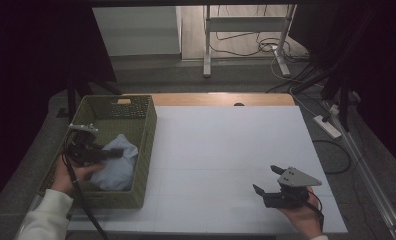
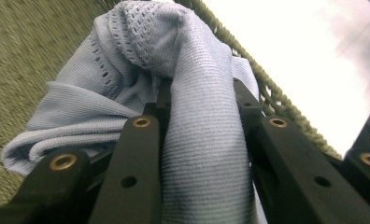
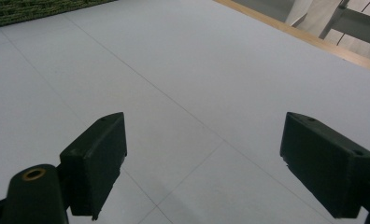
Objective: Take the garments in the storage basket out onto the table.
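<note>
1. The left gripper's [image 1: 117,153] fingers [image 2: 141,154] were pinching a fold of light-blue knitted cloth [image 2: 192,116], the fabric bunched up between them. That grip low in the basket looked meant to lift the cloth clear of the sides.
2. The cloth [image 1: 118,162] lay inside the green woven basket [image 1: 148,131], toward its right wall, which stood at the left edge of the tabletop [image 1: 226,150].
3. The right gripper's [image 1: 267,181] fingers [image 3: 96,158] were spread wide with nothing between them, held just above bare white surface.
4. It sat well apart from the basket, probably waiting over open space where the cloth could be laid out.
</note>
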Action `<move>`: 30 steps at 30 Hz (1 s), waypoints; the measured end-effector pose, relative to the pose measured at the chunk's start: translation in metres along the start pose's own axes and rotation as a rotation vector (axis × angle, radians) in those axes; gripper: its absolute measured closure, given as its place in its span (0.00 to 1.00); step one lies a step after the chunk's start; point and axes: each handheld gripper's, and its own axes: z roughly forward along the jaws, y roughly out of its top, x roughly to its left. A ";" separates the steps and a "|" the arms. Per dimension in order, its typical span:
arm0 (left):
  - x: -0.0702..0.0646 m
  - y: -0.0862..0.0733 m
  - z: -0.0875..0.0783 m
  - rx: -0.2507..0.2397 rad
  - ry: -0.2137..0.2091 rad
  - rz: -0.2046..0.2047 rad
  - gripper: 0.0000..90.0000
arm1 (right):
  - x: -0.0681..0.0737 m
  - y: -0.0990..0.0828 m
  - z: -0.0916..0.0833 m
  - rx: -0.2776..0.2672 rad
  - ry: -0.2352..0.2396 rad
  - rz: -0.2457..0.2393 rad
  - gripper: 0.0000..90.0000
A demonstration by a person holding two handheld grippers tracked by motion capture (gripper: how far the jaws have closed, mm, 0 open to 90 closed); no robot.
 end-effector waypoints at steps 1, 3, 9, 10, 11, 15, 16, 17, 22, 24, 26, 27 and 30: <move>-0.002 0.000 -0.002 -0.019 0.007 -0.001 0.79 | 0.000 0.000 0.000 0.000 0.000 -0.001 0.17; -0.004 0.000 -0.004 -0.035 0.016 -0.001 0.79 | 0.000 0.000 0.000 0.000 -0.001 -0.003 0.17; -0.006 -0.002 -0.011 -0.065 0.029 -0.008 0.79 | 0.000 0.000 0.000 -0.003 -0.004 0.000 0.17; -0.006 -0.002 -0.011 -0.065 0.029 -0.008 0.79 | 0.000 0.000 0.000 -0.003 -0.004 0.000 0.17; -0.006 -0.002 -0.012 -0.071 0.030 -0.010 0.79 | 0.000 0.000 0.000 -0.001 -0.003 -0.002 0.17; -0.008 -0.003 -0.015 -0.102 0.036 -0.011 0.79 | 0.000 0.000 0.000 0.000 -0.005 -0.005 0.17; -0.008 -0.003 -0.016 -0.107 0.040 -0.010 0.79 | 0.000 0.000 0.000 0.001 -0.005 -0.005 0.17; -0.008 -0.003 -0.016 -0.107 0.040 -0.010 0.79 | 0.000 0.000 0.000 0.001 -0.005 -0.004 0.17; -0.011 -0.003 -0.025 -0.153 0.060 -0.019 0.79 | 0.000 0.000 0.000 -0.001 -0.005 -0.002 0.17; -0.012 -0.003 -0.027 -0.168 0.064 -0.024 0.79 | 0.000 0.000 0.000 0.001 -0.004 -0.004 0.17; -0.013 -0.003 -0.029 -0.183 0.073 -0.024 0.79 | 0.000 0.000 0.000 0.002 -0.004 -0.005 0.17; -0.014 -0.003 -0.031 -0.193 0.077 -0.024 0.79 | 0.000 0.000 0.000 0.002 -0.004 -0.005 0.17; -0.016 -0.003 -0.035 -0.227 0.084 -0.025 0.79 | 0.000 0.000 0.000 0.001 -0.004 -0.004 0.17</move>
